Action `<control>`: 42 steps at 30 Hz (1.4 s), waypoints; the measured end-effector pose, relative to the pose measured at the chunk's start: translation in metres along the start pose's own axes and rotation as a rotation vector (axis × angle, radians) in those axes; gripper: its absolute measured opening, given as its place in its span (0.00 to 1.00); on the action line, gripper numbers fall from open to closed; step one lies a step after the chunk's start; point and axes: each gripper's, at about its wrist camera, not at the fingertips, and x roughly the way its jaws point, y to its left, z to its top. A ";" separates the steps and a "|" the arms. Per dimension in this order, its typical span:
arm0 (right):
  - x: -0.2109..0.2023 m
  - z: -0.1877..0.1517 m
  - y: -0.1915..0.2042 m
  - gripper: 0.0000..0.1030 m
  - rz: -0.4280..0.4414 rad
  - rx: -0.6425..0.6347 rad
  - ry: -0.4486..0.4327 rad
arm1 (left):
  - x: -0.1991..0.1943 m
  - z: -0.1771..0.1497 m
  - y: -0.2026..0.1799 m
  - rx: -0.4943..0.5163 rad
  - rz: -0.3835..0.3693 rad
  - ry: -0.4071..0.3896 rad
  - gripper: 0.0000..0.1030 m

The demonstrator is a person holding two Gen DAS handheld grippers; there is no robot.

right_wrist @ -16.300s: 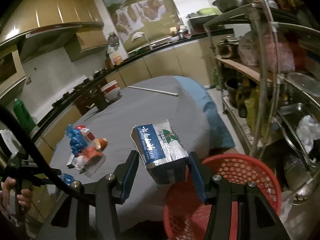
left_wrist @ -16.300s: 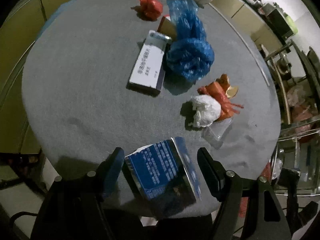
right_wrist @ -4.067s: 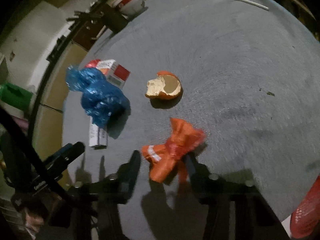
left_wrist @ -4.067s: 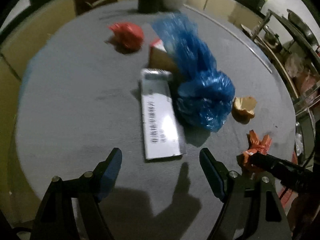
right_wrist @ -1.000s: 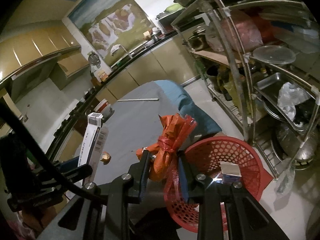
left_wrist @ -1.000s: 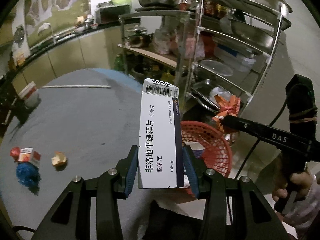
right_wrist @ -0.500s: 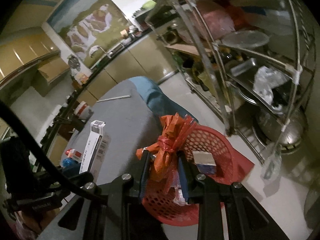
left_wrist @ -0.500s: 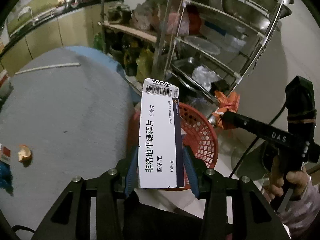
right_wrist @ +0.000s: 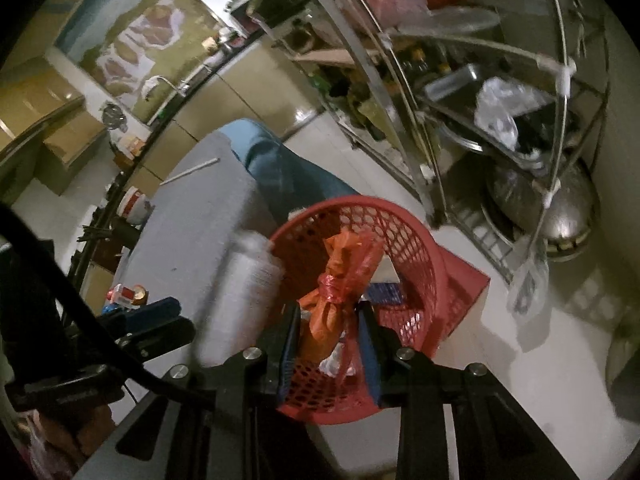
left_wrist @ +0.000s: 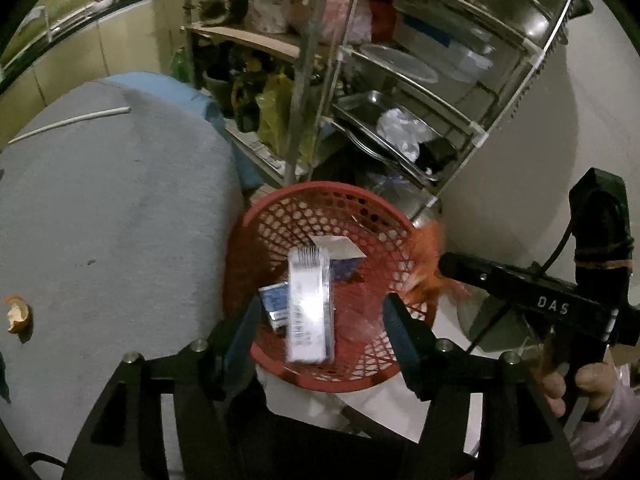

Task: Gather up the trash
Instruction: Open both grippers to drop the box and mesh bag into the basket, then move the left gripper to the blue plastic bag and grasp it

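Observation:
In the left wrist view my left gripper [left_wrist: 323,304] hangs over the red mesh basket [left_wrist: 320,190], its jaws opening. The white medicine box [left_wrist: 310,308] is blurred and loose between them, dropping into the basket, clear of both pads. The same box is a white smear [right_wrist: 248,276] in the right wrist view. My right gripper [right_wrist: 328,312] holds the knotted orange plastic bag [right_wrist: 340,276] over the basket [right_wrist: 400,208]. Its jaws are beginning to open, and the bag is still between the pads. From the left view the right gripper [left_wrist: 444,262] comes in from the right at the basket's rim.
Other boxes [left_wrist: 276,300] lie in the basket. The grey round table [left_wrist: 100,200] sits left of it with an orange peel [left_wrist: 18,314] and a white rod [left_wrist: 68,120]. A metal rack [left_wrist: 400,80] of pans stands close behind. A hand [left_wrist: 576,384] grips the right tool.
Both grippers have sunk and tipped down over the basket. The left jaws have spread and let go of the white box, which is falling. The orange bag stays in the right gripper.

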 end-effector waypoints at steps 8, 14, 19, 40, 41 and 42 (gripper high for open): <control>-0.020 0.004 0.010 0.62 0.039 -0.021 -0.107 | -0.026 -0.014 0.030 -0.056 0.059 -0.049 0.63; -0.012 0.001 0.038 0.62 0.049 -0.097 -0.101 | -0.047 -0.032 0.049 -0.090 0.116 -0.089 0.63; 0.000 -0.001 0.058 0.62 0.066 -0.135 -0.075 | -0.079 -0.053 0.077 -0.140 0.201 -0.149 0.63; 0.054 -0.030 0.186 0.62 0.183 -0.387 0.046 | -0.195 -0.172 0.274 -0.714 0.511 -0.281 0.65; 0.055 -0.032 0.187 0.62 0.179 -0.396 0.047 | -0.197 -0.172 0.279 -0.728 0.512 -0.288 0.66; 0.056 -0.033 0.187 0.62 0.176 -0.399 0.049 | -0.200 -0.173 0.286 -0.747 0.515 -0.298 0.67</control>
